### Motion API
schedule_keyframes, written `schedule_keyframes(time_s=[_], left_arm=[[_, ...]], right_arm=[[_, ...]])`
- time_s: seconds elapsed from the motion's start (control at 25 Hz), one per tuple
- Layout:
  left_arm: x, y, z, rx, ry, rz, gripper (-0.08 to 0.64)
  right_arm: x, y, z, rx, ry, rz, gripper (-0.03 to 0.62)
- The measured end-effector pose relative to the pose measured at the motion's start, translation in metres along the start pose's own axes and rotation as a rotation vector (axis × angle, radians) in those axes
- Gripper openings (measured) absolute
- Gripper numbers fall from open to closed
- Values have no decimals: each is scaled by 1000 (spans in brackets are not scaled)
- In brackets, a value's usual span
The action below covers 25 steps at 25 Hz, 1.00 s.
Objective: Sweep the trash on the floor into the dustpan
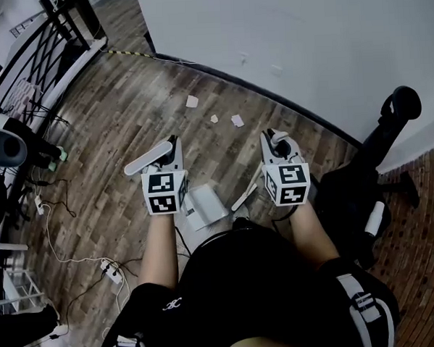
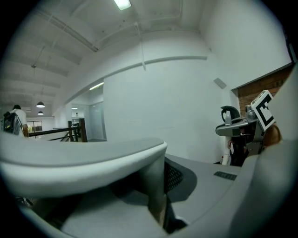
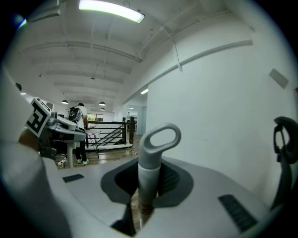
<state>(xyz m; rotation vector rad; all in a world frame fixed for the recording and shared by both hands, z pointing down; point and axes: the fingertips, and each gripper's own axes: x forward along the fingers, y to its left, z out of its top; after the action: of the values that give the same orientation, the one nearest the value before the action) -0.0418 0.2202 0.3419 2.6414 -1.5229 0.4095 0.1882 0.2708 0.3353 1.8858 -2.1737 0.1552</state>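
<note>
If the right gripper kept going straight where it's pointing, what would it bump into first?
Probably the white wall. The right gripper, shut on the broom handle, points toward it. Nothing else shows in between, though depth is hard to judge.

Overhead head view; gripper views upward

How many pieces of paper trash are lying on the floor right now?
3. The far scrap lies nearest the wall, the small scrap sits nearer the camera, and the third scrap is just right of it. Others may be hidden.
</note>
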Motion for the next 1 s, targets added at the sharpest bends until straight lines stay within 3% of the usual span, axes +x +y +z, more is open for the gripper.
schedule_keyframes(time_s=[0.36, 0.56, 1.0], left_arm=[[99, 23, 32, 12, 2, 98, 23], [149, 20, 54, 49, -28, 90, 23], [253, 93, 70, 1, -80, 123, 23]], right_arm=[[88, -63, 5, 22, -8, 76, 63], [133, -89, 18, 10, -24, 90, 63], [239, -123, 35, -28, 3, 33, 63]])
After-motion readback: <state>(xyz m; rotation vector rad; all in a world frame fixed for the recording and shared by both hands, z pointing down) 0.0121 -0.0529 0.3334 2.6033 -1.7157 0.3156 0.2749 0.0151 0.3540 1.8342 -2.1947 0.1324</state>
